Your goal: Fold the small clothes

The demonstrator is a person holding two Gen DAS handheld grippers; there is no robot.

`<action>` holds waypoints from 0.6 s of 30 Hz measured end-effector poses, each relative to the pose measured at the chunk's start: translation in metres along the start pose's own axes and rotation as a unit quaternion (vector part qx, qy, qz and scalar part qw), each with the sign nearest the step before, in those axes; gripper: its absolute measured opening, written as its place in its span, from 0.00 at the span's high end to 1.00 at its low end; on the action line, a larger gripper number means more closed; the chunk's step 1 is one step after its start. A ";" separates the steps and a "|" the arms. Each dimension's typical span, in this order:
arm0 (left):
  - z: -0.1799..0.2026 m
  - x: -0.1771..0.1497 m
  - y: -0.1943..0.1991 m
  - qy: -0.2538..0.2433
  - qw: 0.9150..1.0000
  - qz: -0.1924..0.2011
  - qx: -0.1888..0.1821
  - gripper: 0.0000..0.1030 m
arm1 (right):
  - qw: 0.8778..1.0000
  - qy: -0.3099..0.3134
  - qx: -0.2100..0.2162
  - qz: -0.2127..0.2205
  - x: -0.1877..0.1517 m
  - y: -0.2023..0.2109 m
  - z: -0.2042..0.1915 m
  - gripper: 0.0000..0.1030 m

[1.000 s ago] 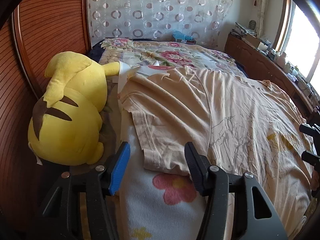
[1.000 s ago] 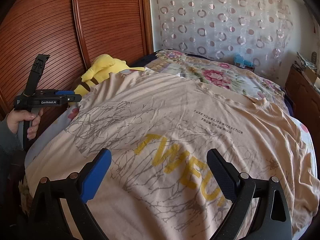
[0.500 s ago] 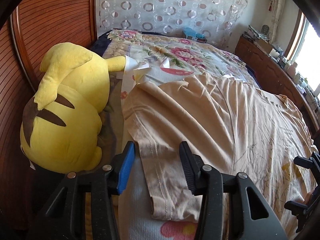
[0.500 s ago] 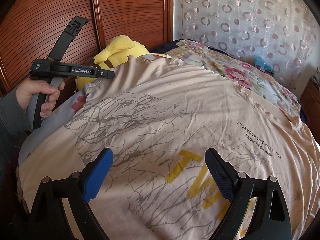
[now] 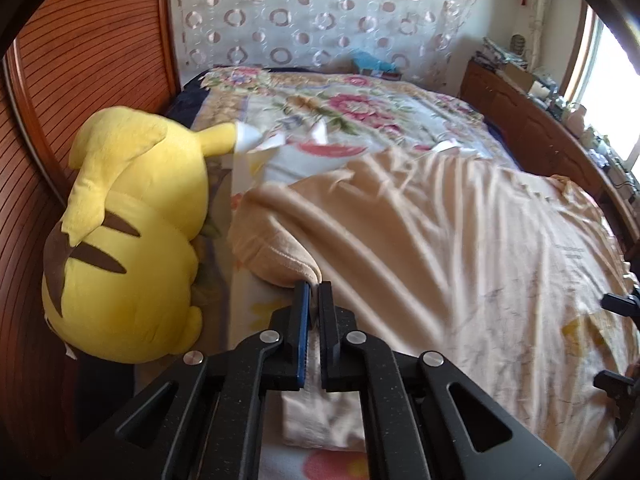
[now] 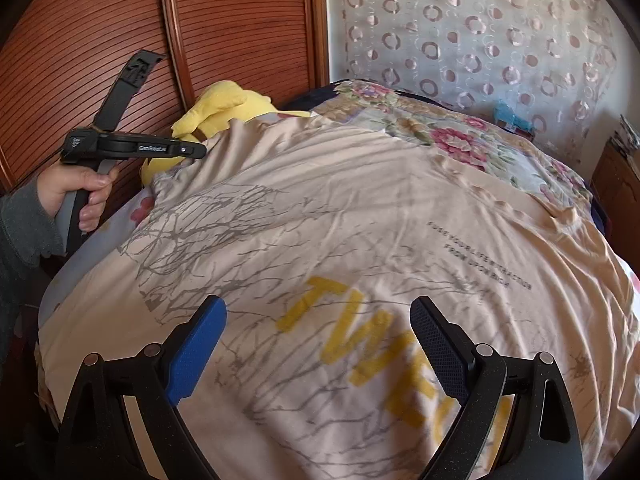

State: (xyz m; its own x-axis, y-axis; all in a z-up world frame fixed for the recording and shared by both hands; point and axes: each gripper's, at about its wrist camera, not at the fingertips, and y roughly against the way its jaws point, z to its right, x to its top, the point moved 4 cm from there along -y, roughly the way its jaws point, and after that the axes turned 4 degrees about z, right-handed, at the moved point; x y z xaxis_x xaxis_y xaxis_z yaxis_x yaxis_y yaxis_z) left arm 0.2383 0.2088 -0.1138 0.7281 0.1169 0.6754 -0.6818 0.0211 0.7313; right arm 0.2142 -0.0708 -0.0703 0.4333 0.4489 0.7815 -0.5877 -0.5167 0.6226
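A beige T-shirt [image 5: 440,260] with a grey branch print and yellow letters [image 6: 320,220] lies spread over the bed. My left gripper [image 5: 314,286] is at its left sleeve [image 5: 280,256]. Its jaws are closing tight, and the pads pinch the sleeve's edge, with cloth bunched behind them. In the right wrist view a hand [image 6: 76,188] holds that left gripper [image 6: 198,151] at the shirt's far left corner. My right gripper [image 6: 318,308] hovers open over the yellow letters near the hem, with nothing between its fingers.
A big yellow plush toy [image 5: 128,240] lies against the shirt's left side, in front of ribbed wooden doors [image 6: 240,40]. A floral quilt [image 5: 340,108] covers the far bed. A wooden sideboard [image 5: 532,128] with clutter runs along the right under the window.
The left gripper slid forward over the sleeve and shut on its edge, bunching the cloth. The right gripper stayed open and shifted slightly over the print.
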 end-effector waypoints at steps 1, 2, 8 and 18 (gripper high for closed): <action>0.009 0.004 0.008 -0.007 1.000 0.010 -0.007 0.95 | 1.000 -0.003 -0.002 0.002 0.000 0.004 0.005 0.09; 0.017 0.008 0.014 -0.015 1.000 0.016 -0.014 0.95 | 1.000 -0.006 -0.005 0.004 -0.001 0.009 0.010 0.09; 0.091 0.028 0.052 -0.085 0.993 0.057 -0.063 0.95 | 0.999 -0.031 -0.023 0.024 -0.002 0.035 0.034 0.09; 0.133 0.024 0.087 -0.123 0.985 0.082 -0.092 0.77 | 0.997 -0.062 -0.037 0.025 -0.014 0.053 0.051 0.09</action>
State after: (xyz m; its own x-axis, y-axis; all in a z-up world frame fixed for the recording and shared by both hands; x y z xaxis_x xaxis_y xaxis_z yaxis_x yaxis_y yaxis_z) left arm 0.2056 0.0818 -0.0216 0.5867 -0.1102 0.8022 -0.7764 0.2051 0.5960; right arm 0.2114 -0.1420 -0.0462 0.4812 0.3275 0.8131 -0.6573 -0.4790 0.5819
